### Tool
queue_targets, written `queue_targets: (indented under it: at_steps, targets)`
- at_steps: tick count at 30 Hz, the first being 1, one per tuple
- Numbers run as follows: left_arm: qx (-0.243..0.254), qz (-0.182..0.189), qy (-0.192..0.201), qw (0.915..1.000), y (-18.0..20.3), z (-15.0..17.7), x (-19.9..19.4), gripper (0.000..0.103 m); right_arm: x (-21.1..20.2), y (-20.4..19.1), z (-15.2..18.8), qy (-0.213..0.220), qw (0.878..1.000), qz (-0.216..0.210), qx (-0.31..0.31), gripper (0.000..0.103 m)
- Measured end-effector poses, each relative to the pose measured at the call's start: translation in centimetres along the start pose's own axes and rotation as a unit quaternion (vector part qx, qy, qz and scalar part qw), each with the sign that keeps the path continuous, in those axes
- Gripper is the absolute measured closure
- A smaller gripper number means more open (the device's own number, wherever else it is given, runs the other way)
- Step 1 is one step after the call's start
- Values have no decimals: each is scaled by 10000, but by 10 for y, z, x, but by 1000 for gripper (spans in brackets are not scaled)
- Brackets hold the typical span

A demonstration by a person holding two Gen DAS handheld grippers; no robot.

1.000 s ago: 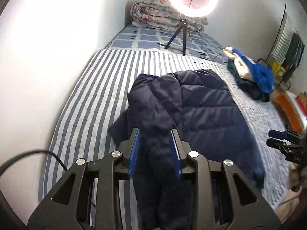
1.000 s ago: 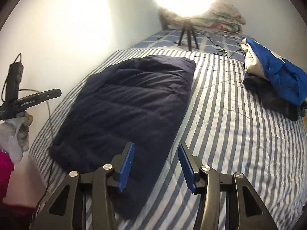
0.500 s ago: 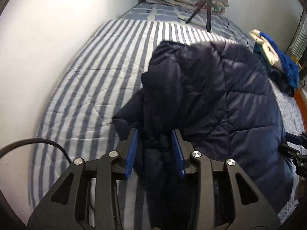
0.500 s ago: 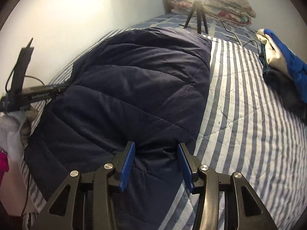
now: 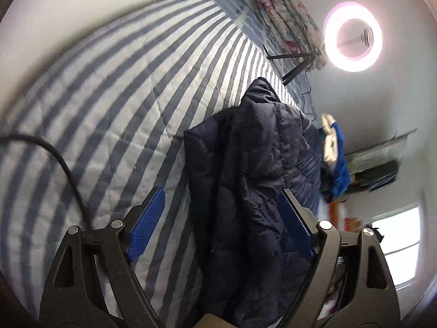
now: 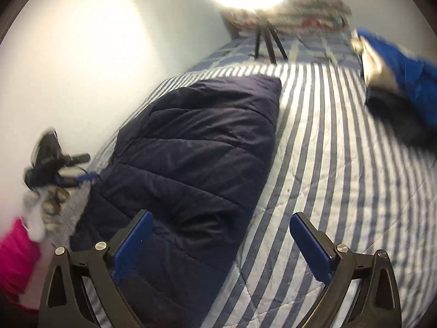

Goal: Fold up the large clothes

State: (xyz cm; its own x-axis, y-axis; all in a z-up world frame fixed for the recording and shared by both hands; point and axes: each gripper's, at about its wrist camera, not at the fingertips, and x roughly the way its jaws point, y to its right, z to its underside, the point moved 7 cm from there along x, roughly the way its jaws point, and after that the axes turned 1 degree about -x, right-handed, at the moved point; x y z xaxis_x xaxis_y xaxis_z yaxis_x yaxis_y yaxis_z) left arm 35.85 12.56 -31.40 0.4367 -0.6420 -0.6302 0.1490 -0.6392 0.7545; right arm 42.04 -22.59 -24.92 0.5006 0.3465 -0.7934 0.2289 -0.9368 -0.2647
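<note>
A dark navy quilted jacket lies lengthwise on the striped bed, folded into a long shape. In the left wrist view the jacket shows with its folded sleeve side on top. My left gripper is open, its blue pads spread either side of the jacket's near end, gripping nothing. My right gripper is open and empty above the jacket's near right edge. The left gripper also shows in the right wrist view at the jacket's left edge.
A ring light on a tripod stands at the far end of the bed before a rolled floral quilt. A pile of blue and cream clothes lies at the far right. A wall runs along the left.
Both grippers have opened wide. The left gripper let go of the jacket and its view has tilted. The right gripper has pulled back from the jacket.
</note>
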Motion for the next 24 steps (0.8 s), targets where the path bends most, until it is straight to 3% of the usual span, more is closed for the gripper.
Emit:
queue_targets:
  at_steps: [6,10,21,24]
  targets:
    - [-265,403,-202,9986,-8,-1,15,17,19,19,7,-225,9956,-589,692,2]
    - [-246,616,-265,9974,-4,-3,21,17,36,25,11,-431,9914,-819,924,8]
    - [487,308,-518,9970,31,4,53,17,67,20,-3,-321,9825,-1335,1258,15]
    - [604,161,-515,9967,39,4,62,22,77,13,-10,-323,9817,-1402,1248,19]
